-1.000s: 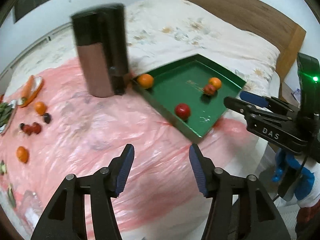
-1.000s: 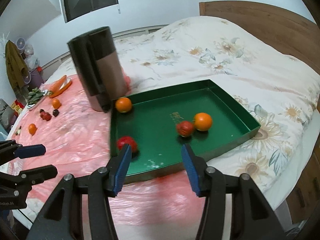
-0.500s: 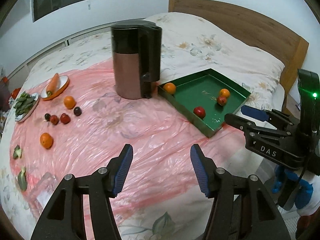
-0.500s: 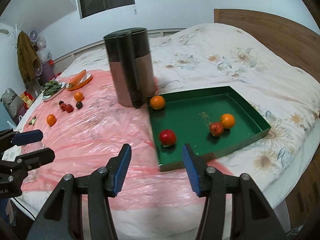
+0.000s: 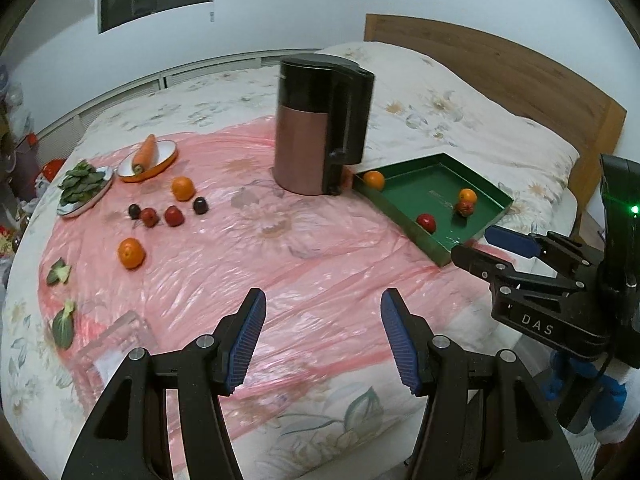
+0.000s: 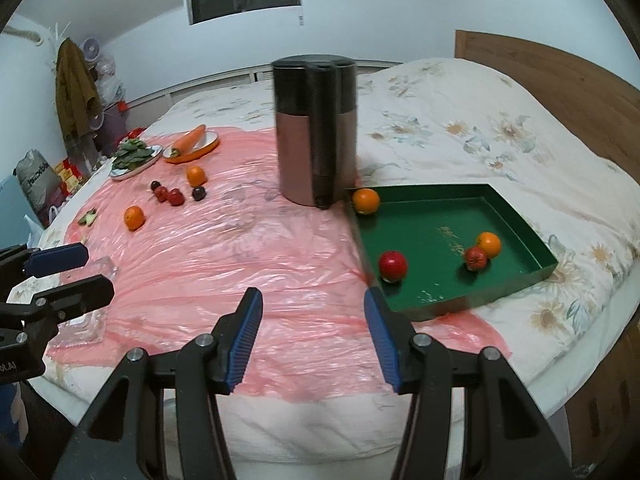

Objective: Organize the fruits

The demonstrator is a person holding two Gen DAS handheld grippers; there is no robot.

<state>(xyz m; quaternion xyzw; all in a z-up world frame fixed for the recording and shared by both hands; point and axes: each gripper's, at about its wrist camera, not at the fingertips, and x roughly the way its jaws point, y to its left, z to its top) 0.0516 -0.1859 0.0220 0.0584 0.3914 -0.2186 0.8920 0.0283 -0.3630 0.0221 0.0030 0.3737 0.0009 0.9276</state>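
Bedroom, white walls, dark window, wooden headboard [image 5: 520, 64]; floral bedspread [image 6: 460, 128] with a pink plastic sheet [image 5: 280, 248] over the near part. Tall black-and-copper appliance [image 5: 320, 128] stands on the sheet at about 12 o'clock in both views.

Green tray [image 6: 516, 216] just right of the appliance, at 2 o'clock from the right gripper. Inside: orange [image 6: 365, 201] in the far-left corner, red apple [image 6: 393, 264] near the left wall, second orange [image 6: 488, 243] touching a small red fruit [image 6: 475, 257] toward the right side.

Loose on the sheet at 10 o'clock in the left view: orange [image 5: 183, 188], two dark plums [image 5: 200, 205], two small red fruits [image 5: 174, 215], another orange [image 5: 131, 253] nearer. Orange-rimmed dish [image 5: 158, 162] holds a carrot [image 5: 144, 151]; a plate [image 5: 86, 202] beside it holds green leaves [image 5: 82, 180].

Left gripper [image 5: 322, 334] jaws apart, nothing between, hovering over the sheet. Right gripper [image 6: 312, 334] jaws apart, holding nothing, near the tray's front-left corner.

Left view only: leaf scraps [image 5: 62, 320] at 9 o'clock and the right gripper seen side-on at 3 o'clock. Right view only: hanging coat [image 6: 74, 92] and bags by the left wall at 10 o'clock, a clear container [image 6: 90, 320] at the sheet's near-left edge, blurred in the left view.
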